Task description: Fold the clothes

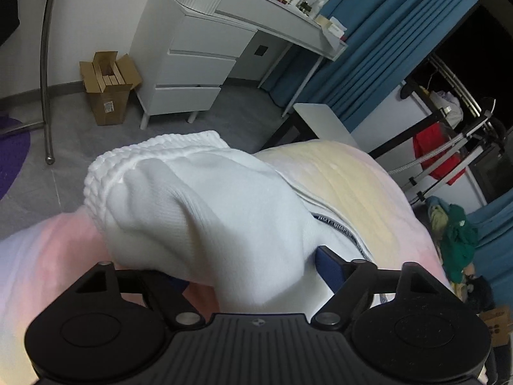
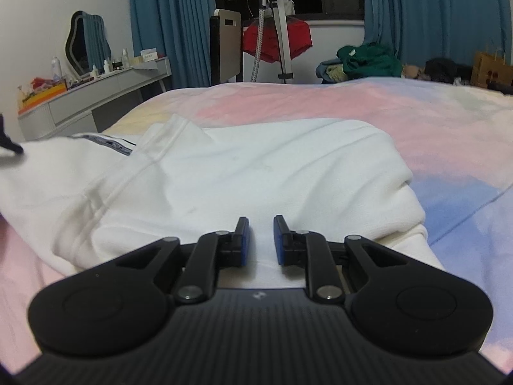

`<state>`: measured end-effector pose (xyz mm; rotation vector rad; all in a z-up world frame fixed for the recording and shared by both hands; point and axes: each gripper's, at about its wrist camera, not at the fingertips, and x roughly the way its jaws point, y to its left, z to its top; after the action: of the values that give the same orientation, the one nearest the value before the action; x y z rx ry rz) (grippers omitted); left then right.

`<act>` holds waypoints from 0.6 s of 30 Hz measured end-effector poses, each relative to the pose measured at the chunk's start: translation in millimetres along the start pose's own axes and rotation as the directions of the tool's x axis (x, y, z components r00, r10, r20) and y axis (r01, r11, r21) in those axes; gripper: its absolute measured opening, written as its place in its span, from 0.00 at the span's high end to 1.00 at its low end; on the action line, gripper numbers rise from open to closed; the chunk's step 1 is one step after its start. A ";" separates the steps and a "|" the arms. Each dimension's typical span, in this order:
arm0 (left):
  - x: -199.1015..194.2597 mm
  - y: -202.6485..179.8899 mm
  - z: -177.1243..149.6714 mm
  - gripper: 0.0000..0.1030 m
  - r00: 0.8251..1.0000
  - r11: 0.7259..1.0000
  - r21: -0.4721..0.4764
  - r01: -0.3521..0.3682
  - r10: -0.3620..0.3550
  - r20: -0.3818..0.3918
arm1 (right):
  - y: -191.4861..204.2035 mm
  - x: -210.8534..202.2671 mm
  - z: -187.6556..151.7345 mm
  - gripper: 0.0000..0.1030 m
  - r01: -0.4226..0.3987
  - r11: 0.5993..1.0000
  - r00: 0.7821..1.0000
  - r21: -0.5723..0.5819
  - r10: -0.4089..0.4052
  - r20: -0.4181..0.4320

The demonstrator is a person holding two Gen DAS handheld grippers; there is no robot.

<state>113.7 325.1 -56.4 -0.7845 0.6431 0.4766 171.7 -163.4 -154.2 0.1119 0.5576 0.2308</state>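
Note:
A white sweatshirt (image 2: 243,163) lies spread on the pink, yellow and blue bedspread (image 2: 320,102). Its sleeve (image 1: 205,211), ending in a ribbed cuff (image 1: 150,154), bulges up between the wide jaws of my left gripper (image 1: 247,263). The sleeve fills the gap and hides the left pad, while the blue right pad (image 1: 330,266) sits at the cloth's edge; I see no squeeze. My right gripper (image 2: 260,223) is at the sweatshirt's near edge, its blue pads standing close together with a strip of white cloth pinched between them.
A white drawer unit and desk (image 1: 198,61) and an open cardboard box (image 1: 107,86) stand on the grey floor past the bed's edge. Blue curtains (image 2: 170,25), a stand with a red garment (image 2: 275,40) and a pile of green clothes (image 2: 368,59) lie beyond the bed.

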 end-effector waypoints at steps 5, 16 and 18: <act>0.5 -15.0 0.3 0.48 0.998 0.996 0.078 -0.041 0.037 0.051 | 1.3 -27.4 13.0 0.78 0.049 0.998 0.997 -0.028 -0.047 0.062; -42.5 -91.0 -29.2 0.83 0.951 0.899 0.408 -0.155 0.025 0.307 | -17.0 -8.7 2.3 0.82 0.082 0.997 0.996 -0.008 -0.082 -0.029; -60.4 -119.1 -43.1 0.83 0.924 0.853 0.486 -0.188 -0.014 0.383 | -19.6 -13.8 6.3 0.82 0.069 0.997 0.997 0.023 -0.069 -0.030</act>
<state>128.3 208.7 20.5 -0.1386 0.4164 0.4922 167.4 -186.1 -145.1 0.1121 0.5922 0.1588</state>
